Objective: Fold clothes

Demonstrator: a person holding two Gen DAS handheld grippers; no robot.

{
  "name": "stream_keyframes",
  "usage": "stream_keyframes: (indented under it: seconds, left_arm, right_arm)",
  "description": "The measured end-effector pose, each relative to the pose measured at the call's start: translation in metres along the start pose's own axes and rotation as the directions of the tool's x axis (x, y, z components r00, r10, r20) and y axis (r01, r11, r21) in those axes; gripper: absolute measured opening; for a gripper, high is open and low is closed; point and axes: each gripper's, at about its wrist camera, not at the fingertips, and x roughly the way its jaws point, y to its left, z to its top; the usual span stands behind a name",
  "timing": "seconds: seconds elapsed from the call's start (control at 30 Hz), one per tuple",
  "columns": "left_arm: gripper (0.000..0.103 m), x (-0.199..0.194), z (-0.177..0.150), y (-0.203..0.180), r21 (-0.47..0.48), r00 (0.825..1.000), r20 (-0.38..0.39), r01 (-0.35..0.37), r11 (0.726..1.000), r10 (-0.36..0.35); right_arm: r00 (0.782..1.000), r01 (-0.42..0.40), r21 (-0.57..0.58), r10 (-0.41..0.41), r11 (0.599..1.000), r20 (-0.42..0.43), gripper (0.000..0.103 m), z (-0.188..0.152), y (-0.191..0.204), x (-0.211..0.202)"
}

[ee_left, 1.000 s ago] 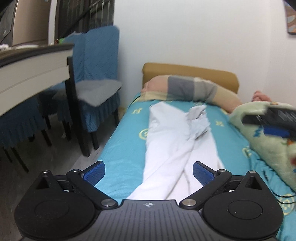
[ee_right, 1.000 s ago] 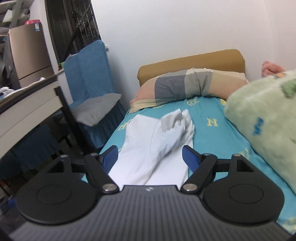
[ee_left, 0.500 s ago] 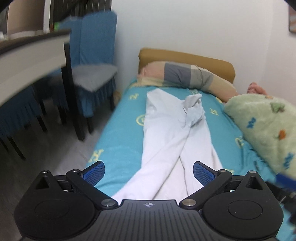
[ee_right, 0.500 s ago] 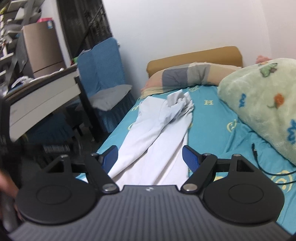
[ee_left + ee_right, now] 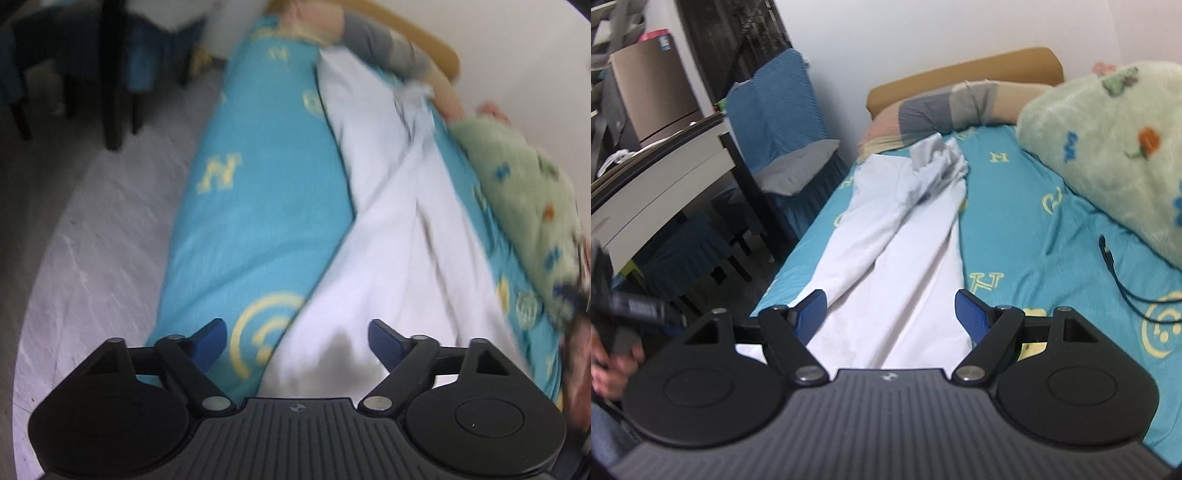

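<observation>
Down I've swung the left hand-held gripper (image 5: 295, 341), jaws closing, nothing gripped; right hand-held gripper (image 5: 891, 308) wide. White trousers (image 5: 905, 258) lie along the bed (image 5: 1052, 240); I'd pinch the hem squarely.

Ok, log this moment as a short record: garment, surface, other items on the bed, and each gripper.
garment: white trousers, spread lengthwise, one leg lying partly over the other, not yet folded
surface: bed with turquoise sheet
other items: green blanket, striped pillow, black cable
left gripper: closing, low over the near end of the trousers, cloth between the fingers, not pinched
right gripper: open above the trouser legs, holding nothing
</observation>
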Motion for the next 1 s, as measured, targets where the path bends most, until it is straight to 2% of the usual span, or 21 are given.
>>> stream_keyframes:
  seconds: [0.03, 0.07, 0.13, 0.2, 0.23, 0.27, 0.33, 0.43, 0.6, 0.73, 0.77, 0.83, 0.9, 0.93, 1.0]
  left_arm:
    - [0.076, 0.006, -0.007, 0.003, 0.028, 1.0, -0.03, 0.006, 1.0, -0.005]
    - [0.068, 0.01, -0.012, 0.002, 0.062, 0.999, -0.047, -0.009, 0.998, 0.012]
    - [0.06, 0.017, -0.022, 0.0, 0.129, 0.996, -0.074, -0.038, 0.991, 0.048]
    - [0.037, 0.013, -0.025, -0.008, 0.194, 0.996, -0.05, -0.061, 0.979, 0.072]
    - [0.019, 0.01, -0.024, -0.013, 0.22, 0.996, -0.053, -0.059, 0.974, 0.072]
    - [0.01, 0.006, -0.024, -0.019, 0.246, 0.995, -0.055, -0.063, 0.967, 0.079]
    - [0.002, -0.008, -0.025, -0.036, 0.335, 0.993, -0.029, -0.1, 0.937, 0.116]
    - [0.001, -0.039, -0.021, -0.073, 0.441, 0.993, 0.003, -0.104, 0.892, 0.115]
    - [0.001, -0.083, -0.014, -0.166, 0.578, 0.998, 0.004, -0.059, 0.814, 0.069]
    - [0.001, -0.072, -0.03, -0.239, 0.642, 0.995, -0.051, -0.036, 0.766, 0.09]
    - [0.001, -0.063, -0.036, -0.251, 0.637, 0.993, -0.072, -0.028, 0.77, 0.096]
    - [0.001, -0.033, -0.051, -0.266, 0.604, 0.984, -0.135, -0.012, 0.797, 0.117]
    - [0.004, -0.006, -0.069, -0.27, 0.573, 0.967, -0.201, -0.011, 0.819, 0.154]
    - [0.009, 0.005, -0.074, -0.268, 0.541, 0.958, -0.24, -0.001, 0.841, 0.156]
    - [0.016, 0.023, -0.072, -0.257, 0.431, 0.943, -0.31, 0.028, 0.902, 0.119]
  right_arm:
    - [1.0, 0.008, 0.001, -0.008, 1.0, 0.001, 0.078, -0.001, -0.001, 0.001]
    - [1.0, 0.018, -0.006, -0.018, 1.0, 0.001, 0.078, -0.001, -0.001, 0.002]
    - [0.999, 0.04, -0.021, -0.04, 0.999, 0.002, 0.078, -0.001, -0.001, 0.004]
    - [0.999, 0.048, -0.032, -0.048, 0.998, 0.004, 0.078, -0.001, -0.001, 0.006]
    - [0.999, 0.05, -0.037, -0.05, 0.998, 0.006, 0.078, -0.001, 0.0, 0.007]
    - [0.998, 0.057, -0.043, -0.057, 0.997, 0.008, 0.078, -0.001, 0.001, 0.007]
    - [0.998, 0.066, -0.047, -0.066, 0.997, 0.013, 0.078, -0.001, 0.001, 0.005]
    - [0.997, 0.07, -0.032, -0.069, 0.997, 0.018, 0.078, 0.0, -0.002, 0.0]
    - [0.997, 0.074, 0.036, -0.075, 0.997, 0.026, 0.078, 0.005, -0.017, -0.01]
    - [0.997, 0.075, 0.082, -0.077, 0.994, 0.031, 0.078, 0.009, -0.028, -0.017]
    - [0.997, 0.073, 0.083, -0.076, 0.994, 0.03, 0.078, 0.01, -0.029, -0.018]
    - [0.997, 0.069, 0.083, -0.071, 0.994, 0.028, 0.078, 0.012, -0.031, -0.019]
    - [0.998, 0.062, 0.081, -0.063, 0.995, 0.013, 0.078, 0.012, -0.033, -0.02]
    - [0.998, 0.055, 0.081, -0.055, 0.995, -0.001, 0.078, 0.012, -0.035, -0.021]
    - [0.999, 0.038, 0.086, -0.035, 0.996, -0.037, 0.078, 0.009, -0.04, -0.021]
